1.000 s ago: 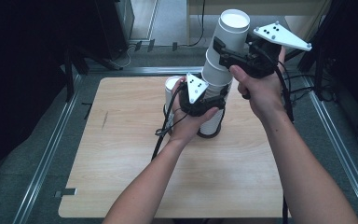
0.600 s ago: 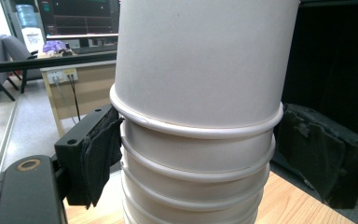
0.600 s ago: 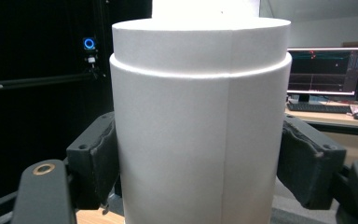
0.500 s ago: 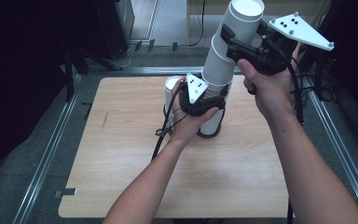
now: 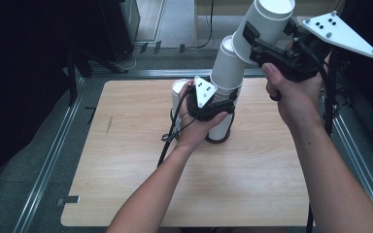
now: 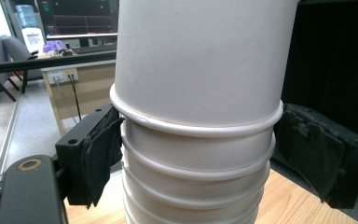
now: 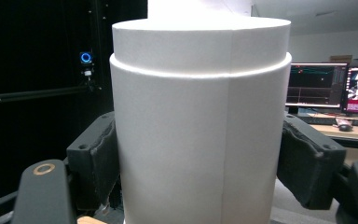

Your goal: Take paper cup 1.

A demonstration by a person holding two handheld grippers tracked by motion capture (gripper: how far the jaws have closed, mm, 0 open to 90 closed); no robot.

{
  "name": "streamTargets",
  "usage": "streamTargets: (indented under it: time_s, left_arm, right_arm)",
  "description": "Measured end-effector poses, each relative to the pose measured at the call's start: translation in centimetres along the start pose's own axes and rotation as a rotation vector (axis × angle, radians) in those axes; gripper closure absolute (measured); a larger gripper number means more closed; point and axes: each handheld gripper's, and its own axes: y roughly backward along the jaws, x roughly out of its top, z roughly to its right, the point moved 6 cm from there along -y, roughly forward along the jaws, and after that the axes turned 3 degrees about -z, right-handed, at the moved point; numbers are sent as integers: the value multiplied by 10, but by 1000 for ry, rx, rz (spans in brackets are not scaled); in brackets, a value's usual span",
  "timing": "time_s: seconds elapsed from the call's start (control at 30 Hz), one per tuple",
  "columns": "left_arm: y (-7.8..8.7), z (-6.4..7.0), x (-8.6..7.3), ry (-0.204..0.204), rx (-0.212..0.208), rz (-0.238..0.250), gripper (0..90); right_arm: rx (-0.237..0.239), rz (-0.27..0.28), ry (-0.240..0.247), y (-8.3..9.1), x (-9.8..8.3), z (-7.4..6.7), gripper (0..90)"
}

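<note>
right gripper (image 5: pixel 264 36) at upper right clamps top white paper cup (image 5: pixel 267 24), lifted and tilted; left gripper (image 5: pixel 221 104) at centre clamps stack of white paper cups (image 5: pixel 223 124) on wooden table (image 5: pixel 126 160).

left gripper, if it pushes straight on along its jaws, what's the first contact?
The stack of white paper cups. It already stands between the left gripper jaws, right in front of the camera, so any push straight ahead would likely meet its ribbed rims first. How much gap is left to the gripper body I cannot tell.
</note>
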Motion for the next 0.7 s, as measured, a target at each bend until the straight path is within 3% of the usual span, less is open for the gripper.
streamTargets:
  time_s: [0.43,0.7]
  left_arm:
    - [0,0,0,0,2,-1,145]
    - [0,0,0,-2,5,0,146]
  right_arm:
    - [-13,-14,10,16,-11,8,223]
    - [-25,-26,22,27,-27,12,222]
